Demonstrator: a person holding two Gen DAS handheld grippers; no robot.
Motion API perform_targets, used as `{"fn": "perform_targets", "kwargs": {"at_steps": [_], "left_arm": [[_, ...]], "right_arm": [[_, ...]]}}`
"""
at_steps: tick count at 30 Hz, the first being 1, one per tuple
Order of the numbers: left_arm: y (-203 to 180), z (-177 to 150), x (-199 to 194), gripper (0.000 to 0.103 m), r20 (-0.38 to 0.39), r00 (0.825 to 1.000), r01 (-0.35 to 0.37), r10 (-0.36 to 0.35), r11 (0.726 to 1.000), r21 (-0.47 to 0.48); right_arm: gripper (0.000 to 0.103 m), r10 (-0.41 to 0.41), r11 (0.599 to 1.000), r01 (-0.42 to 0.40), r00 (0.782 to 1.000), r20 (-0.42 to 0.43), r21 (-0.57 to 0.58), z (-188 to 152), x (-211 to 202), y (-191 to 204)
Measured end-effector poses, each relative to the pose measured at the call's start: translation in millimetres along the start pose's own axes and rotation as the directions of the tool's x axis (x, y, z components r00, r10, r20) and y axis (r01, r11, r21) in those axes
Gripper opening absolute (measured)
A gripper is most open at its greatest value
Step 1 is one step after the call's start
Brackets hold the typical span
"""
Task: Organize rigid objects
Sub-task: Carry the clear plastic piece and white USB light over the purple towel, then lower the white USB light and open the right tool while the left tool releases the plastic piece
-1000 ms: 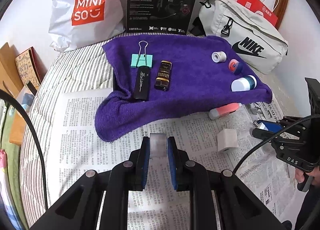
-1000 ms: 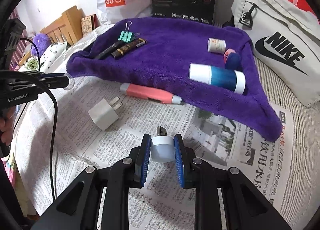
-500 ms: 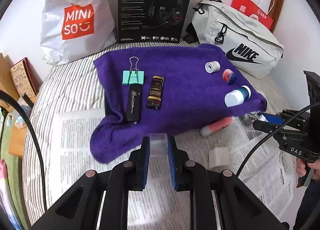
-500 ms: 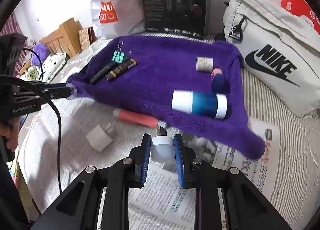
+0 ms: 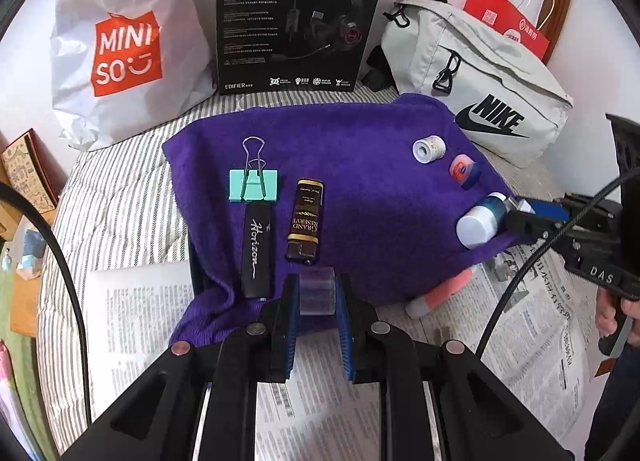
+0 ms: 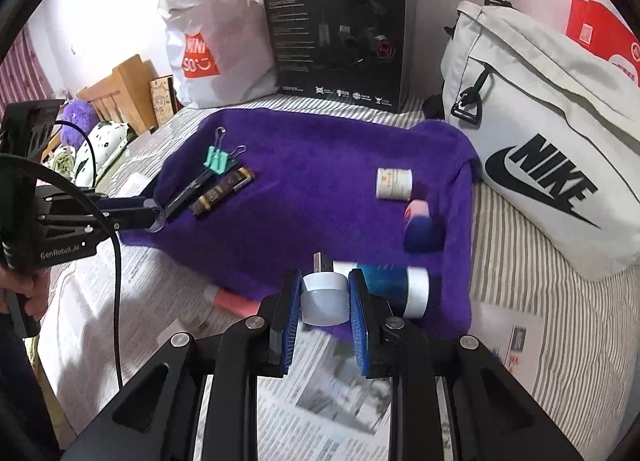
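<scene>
left gripper (image 5: 317, 297) clamps a clear cylinder (image 5: 316, 289); right gripper (image 6: 324, 295) clamps a white usb plug (image 6: 323, 292).

You had bare purple towel (image 5: 360, 165) between the brown lighter (image 5: 306, 219) and the white jar (image 5: 429, 149); bags crowded its far edge.

The right gripper (image 6: 323, 301) clamps a white USB plug (image 6: 323, 295) over the purple towel's (image 6: 320, 189) edge.

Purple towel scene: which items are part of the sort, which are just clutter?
Job: towel, binder clip, black stick, brown lighter, white jar, blue bottle, pink tube.
Clutter: Miniso bag, headset box, Nike bag, newspaper.
</scene>
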State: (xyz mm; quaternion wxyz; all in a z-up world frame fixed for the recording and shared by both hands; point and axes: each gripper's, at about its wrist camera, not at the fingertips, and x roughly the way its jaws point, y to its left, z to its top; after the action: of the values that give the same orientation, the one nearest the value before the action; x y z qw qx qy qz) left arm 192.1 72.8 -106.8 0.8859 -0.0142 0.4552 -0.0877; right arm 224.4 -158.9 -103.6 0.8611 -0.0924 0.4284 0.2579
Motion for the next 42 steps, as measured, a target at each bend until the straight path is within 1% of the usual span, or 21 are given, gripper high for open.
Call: {"fn": "perform_targets", "kwargs": {"at_steps": [6, 11, 14, 16, 22, 29, 40, 42], "left_arm": [[4.6, 8.4, 16.6, 0.017, -0.028, 1.0, -0.009, 0.009, 1.0, 0.002], [9.3, 11.4, 30.1, 0.017, -0.063, 0.998, -0.022, 0.022, 1.0, 0.009], [11.7, 10.6, 36.0, 0.017, -0.079, 0.996, -0.027, 0.027, 1.0, 0.012], [12.5, 10.9, 37.6, 0.017, -0.08, 0.997, -0.016, 0.017, 1.0, 0.01], [6.2, 10.1, 43.4, 0.017, -0.106, 0.994, -0.026, 0.03, 0.999, 0.043], [6.2, 11.6, 49.7, 0.017, -0.109, 0.994, -0.021, 0.025, 0.999, 0.038], [8.6, 9.1, 48.2, 0.018, -0.094, 0.995, -0.013, 0.016, 0.999, 0.033], [8.7, 8.4, 46.6, 0.019, -0.09, 0.996, -0.017, 0.019, 0.999, 0.031]], "right_arm": [[0.024, -0.013, 1.0, 0.013, 1.0, 0.001, 0.002, 19.5, 15.4, -12.3], [0.024, -0.023, 1.0, 0.023, 0.999, -0.023, 0.011, 31.7, 35.7, -22.3], [0.024, -0.046, 0.999, 0.045, 0.998, -0.048, -0.005, 33.5, 46.4, -21.9], [0.024, -0.037, 0.999, 0.037, 0.997, -0.063, -0.003, 33.0, 53.4, -22.7], [0.024, -0.035, 0.999, 0.035, 0.994, -0.1, -0.002, 31.5, 69.4, -24.7], [0.024, -0.041, 0.999, 0.041, 0.99, -0.133, -0.003, 34.4, 85.4, -25.4], [0.024, -0.06, 0.998, 0.056, 0.991, -0.122, -0.035, 34.3, 88.0, -21.4], [0.027, -0.056, 0.998, 0.052, 0.991, -0.125, -0.034, 34.5, 88.1, -21.6]]}}
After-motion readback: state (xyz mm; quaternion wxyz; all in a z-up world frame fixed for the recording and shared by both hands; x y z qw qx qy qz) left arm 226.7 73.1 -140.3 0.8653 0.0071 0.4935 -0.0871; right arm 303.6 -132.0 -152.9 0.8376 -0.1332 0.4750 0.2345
